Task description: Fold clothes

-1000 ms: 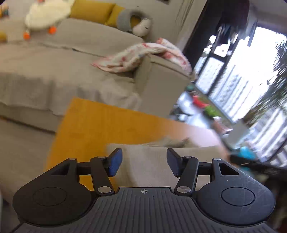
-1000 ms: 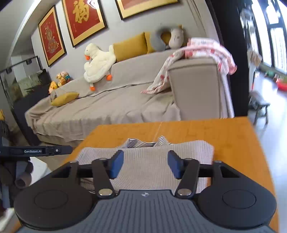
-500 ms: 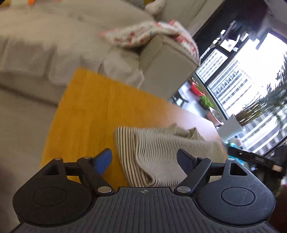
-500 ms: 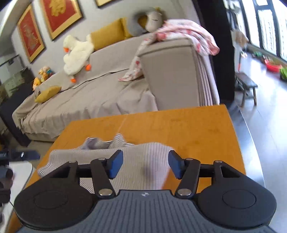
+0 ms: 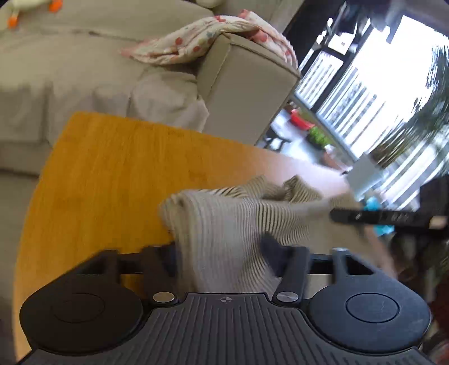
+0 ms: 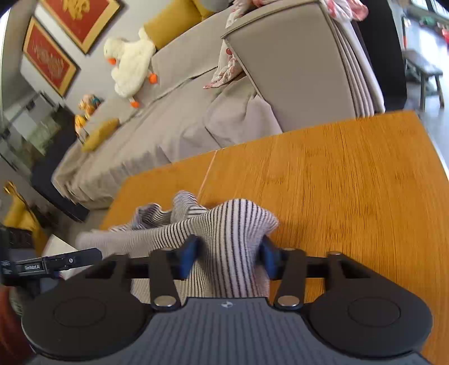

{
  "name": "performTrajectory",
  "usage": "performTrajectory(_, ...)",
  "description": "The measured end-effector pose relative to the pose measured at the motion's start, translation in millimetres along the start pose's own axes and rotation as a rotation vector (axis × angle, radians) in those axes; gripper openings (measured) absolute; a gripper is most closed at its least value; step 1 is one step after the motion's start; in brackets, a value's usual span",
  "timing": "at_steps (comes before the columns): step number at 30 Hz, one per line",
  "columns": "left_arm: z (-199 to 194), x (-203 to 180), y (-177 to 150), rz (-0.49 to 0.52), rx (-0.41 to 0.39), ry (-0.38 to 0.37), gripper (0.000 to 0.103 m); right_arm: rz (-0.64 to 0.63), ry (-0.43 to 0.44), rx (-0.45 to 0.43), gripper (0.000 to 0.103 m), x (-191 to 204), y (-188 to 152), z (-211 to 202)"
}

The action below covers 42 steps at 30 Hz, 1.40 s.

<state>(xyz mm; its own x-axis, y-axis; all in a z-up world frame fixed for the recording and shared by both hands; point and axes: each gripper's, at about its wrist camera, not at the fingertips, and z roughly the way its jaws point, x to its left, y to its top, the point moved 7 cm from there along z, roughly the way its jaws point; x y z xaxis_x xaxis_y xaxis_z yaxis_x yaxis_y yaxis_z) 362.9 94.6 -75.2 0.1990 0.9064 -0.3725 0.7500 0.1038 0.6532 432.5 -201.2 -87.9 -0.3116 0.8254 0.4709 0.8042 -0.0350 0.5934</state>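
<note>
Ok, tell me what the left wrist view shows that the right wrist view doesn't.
Only the left wrist view shows the bright window and the other tool's black bar crossing the shirt's far end. Only the right wrist view shows the plush duck, framed red pictures and yellow cushion. Both show the striped shirt bunched between tool fingers, the orange table and the grey sofa.

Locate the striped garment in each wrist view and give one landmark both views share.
Left wrist: the striped garment sits at lower centre, bunched between the left gripper fingers, trailing right.
Right wrist: it sits at lower centre, bunched in the right gripper, trailing left.
Shared landmark: the sofa armrest draped with a floral blanket.
</note>
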Motion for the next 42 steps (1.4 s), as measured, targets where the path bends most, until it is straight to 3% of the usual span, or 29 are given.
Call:
performTrajectory(2, -4.4, 0.3, 1.4, 0.003, -0.013, 0.008, 0.034, -0.037, -0.019, -0.022, 0.030, 3.8, 1.6, -1.5)
performTrajectory(5, -17.3, -8.0, 11.1, 0.036, -0.059, 0.013, 0.029, -0.098, -0.034, -0.070, 0.023, 16.1, 7.5, -13.0)
performTrajectory(10, -78.2, -60.5, 28.3, 0.272, -0.226, -0.013, 0.028, -0.248, -0.026, -0.170, 0.021, 53.0, 21.4, -59.4)
performTrajectory(13, -115.9, -84.1, 7.9, 0.420, -0.291, -0.021, 0.029, -0.368, -0.039, -0.233, 0.020, 74.3, 11.1, -105.5)
performTrajectory(19, -156.0, -82.8, -71.5, 0.519, -0.224, -0.021, 0.034, -0.525, -0.096, -0.232, 0.015, 96.0, -68.4, -168.0)
performTrajectory(27, -168.2, -64.1, -141.6, 0.483, -0.149, 0.045, 0.051, -0.595, -0.171, -0.094, 0.015, 100.2, -176.8, -172.5)
performTrajectory(31, -188.7, -58.2, -162.5, 0.398, -0.108, 0.018, 0.059, -0.605, -0.219, -0.051, 0.016, 94.7, -210.1, -181.0)
performTrajectory(33, -201.6, -57.6, -166.1, 0.307, -0.104, -0.047, 0.065, -0.596, -0.231, -0.040, 0.016, 92.0, -223.0, -191.6)
performTrajectory(36, -221.7, -58.2, -168.1, 0.167, -0.108, -0.151, 0.083, -0.543, -0.203, -0.054, 0.039, 90.7, -228.6, -216.7)
performTrajectory(38, -230.9, -59.7, -162.5, 0.103, -0.137, -0.195, 0.094, -0.487, -0.166, -0.077, 0.070, 92.5, -225.4, -232.1)
performTrajectory(42, -220.6, -60.3, -141.3, 0.026, -0.197, -0.129, 0.098, -0.309, -0.048, -0.144, 0.080, 97.6, -202.1, -248.0)
